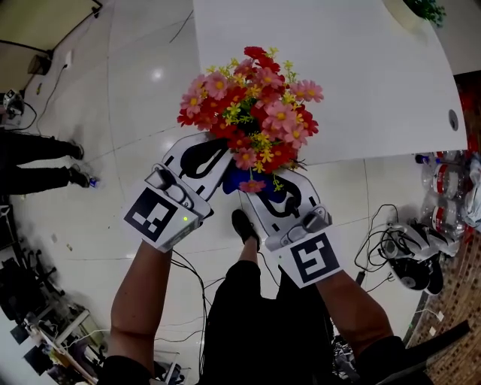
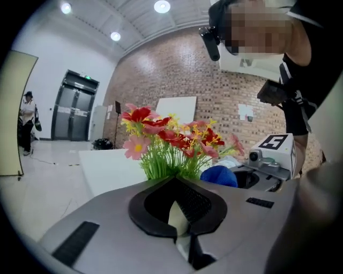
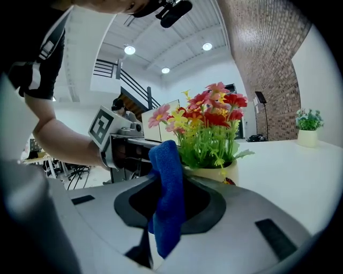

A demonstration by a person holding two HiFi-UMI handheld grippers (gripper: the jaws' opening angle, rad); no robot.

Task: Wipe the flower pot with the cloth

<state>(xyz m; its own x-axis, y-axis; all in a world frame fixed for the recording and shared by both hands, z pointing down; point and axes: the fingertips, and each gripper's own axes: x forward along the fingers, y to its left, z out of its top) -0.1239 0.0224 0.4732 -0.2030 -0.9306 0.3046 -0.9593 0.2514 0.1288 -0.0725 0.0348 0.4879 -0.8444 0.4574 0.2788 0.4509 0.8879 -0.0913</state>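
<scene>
A bunch of pink, red and yellow flowers (image 1: 252, 109) hides the pot in the head view. My left gripper (image 1: 214, 162) reaches under the blooms from the left, my right gripper (image 1: 267, 192) from below, with the blue cloth (image 1: 239, 179) between them. The left gripper view has my left gripper (image 2: 177, 187) shut on the cream pot's wall (image 2: 177, 217), flowers (image 2: 171, 142) above it and the cloth (image 2: 220, 175) beyond. Seen from the right gripper view, my right gripper (image 3: 171, 206) is shut on the blue cloth (image 3: 167, 182), which hangs against the cream pot (image 3: 220, 172).
The white table (image 1: 346, 83) stretches beyond the flowers, a small potted plant (image 1: 421, 11) at its far corner. Cables and devices (image 1: 409, 259) lie on the floor at right, near water bottles (image 1: 443, 180). A person's legs (image 1: 37, 162) show at far left.
</scene>
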